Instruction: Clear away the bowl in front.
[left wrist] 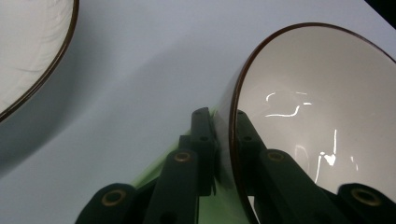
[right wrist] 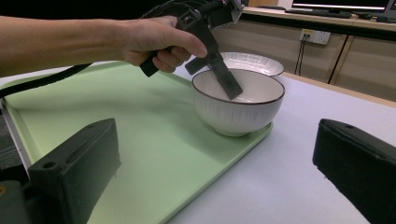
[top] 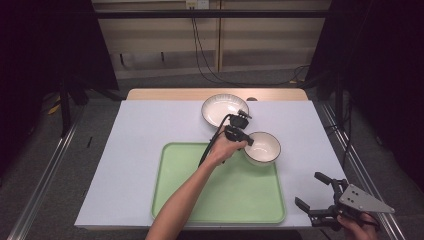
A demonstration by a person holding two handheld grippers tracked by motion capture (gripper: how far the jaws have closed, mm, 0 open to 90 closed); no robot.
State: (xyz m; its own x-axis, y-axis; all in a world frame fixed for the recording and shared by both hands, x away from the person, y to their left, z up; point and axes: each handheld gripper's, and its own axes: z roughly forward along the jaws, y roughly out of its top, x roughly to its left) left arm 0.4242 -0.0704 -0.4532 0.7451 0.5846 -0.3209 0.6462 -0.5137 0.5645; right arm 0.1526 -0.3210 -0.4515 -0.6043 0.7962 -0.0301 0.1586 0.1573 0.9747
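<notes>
White-covered desk (top: 140, 130) carries a green plastic tray (top: 185, 195); your left tool (top: 243, 140) clamps the empty white ribbed bowl's (top: 265, 147) rim at frame centre, on the tray's corner. Your right tool (top: 314, 192) gapes wide, lower right.

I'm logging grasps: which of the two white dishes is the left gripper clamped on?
The deep bowl at the green tray's far right corner; the left gripper pinches its rim. The shallow plate behind sits untouched.

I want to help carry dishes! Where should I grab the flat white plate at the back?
Probably by the plate's raised rim, at its near-left edge, coming from the tray side. It lies flat, so only the rim gives purchase, and the bowl and left gripper crowd its right.
</notes>
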